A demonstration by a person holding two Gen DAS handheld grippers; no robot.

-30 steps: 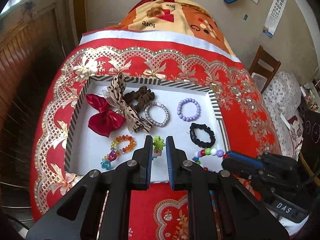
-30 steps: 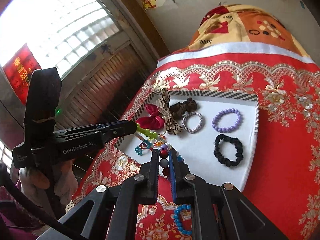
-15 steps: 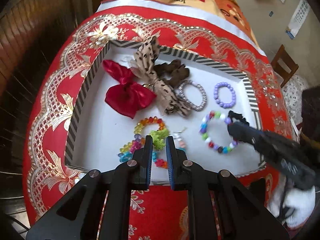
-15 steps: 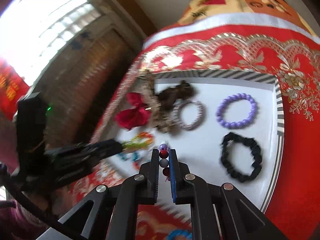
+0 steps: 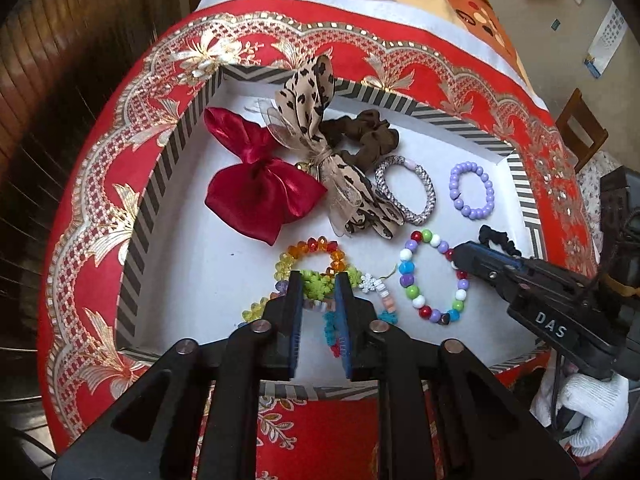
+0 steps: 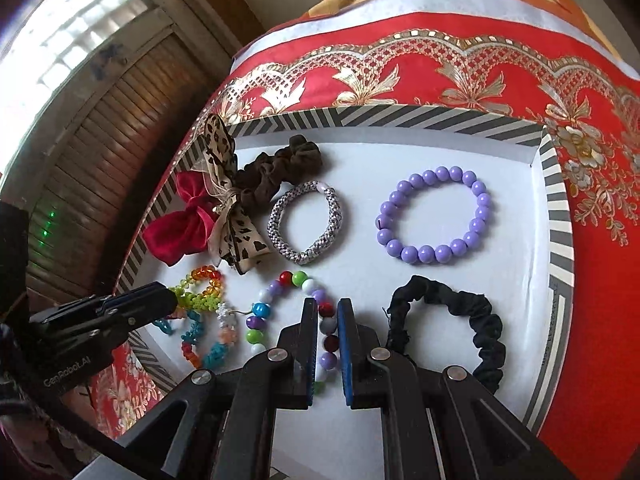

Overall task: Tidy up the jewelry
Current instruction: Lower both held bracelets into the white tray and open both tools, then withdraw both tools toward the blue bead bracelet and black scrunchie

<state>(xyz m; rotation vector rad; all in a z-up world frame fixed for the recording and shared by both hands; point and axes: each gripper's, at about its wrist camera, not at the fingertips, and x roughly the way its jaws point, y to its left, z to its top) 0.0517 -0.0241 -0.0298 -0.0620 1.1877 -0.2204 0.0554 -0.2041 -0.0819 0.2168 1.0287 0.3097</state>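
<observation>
A white tray with a striped rim (image 5: 168, 156) (image 6: 556, 208) holds the jewelry. My left gripper (image 5: 318, 280) is shut on a green flower-bead bracelet (image 5: 316, 285), low over the tray's near side beside an orange-yellow crystal bracelet (image 5: 316, 246). My right gripper (image 6: 327, 308) is shut on a multicoloured bead bracelet (image 6: 260, 312) (image 5: 408, 280), which lies on the tray floor. Also in the tray are a red bow (image 5: 256, 184), a leopard bow (image 5: 308, 96), a brown scrunchie (image 5: 372, 136), a silver woven bracelet (image 6: 332, 208), a purple bead bracelet (image 6: 432, 212) and a black scrunchie (image 6: 480, 320).
The tray rests on a red and gold embroidered cloth (image 5: 92, 200) over a rounded table. A dark wooden shutter (image 6: 100, 120) lies to the left. A wooden chair (image 5: 580, 128) stands at the far right.
Both grippers moved forward and down over the tray. The multicoloured bracelet came down onto the tray floor, and the green bracelet now lies low by the crystal bracelet.
</observation>
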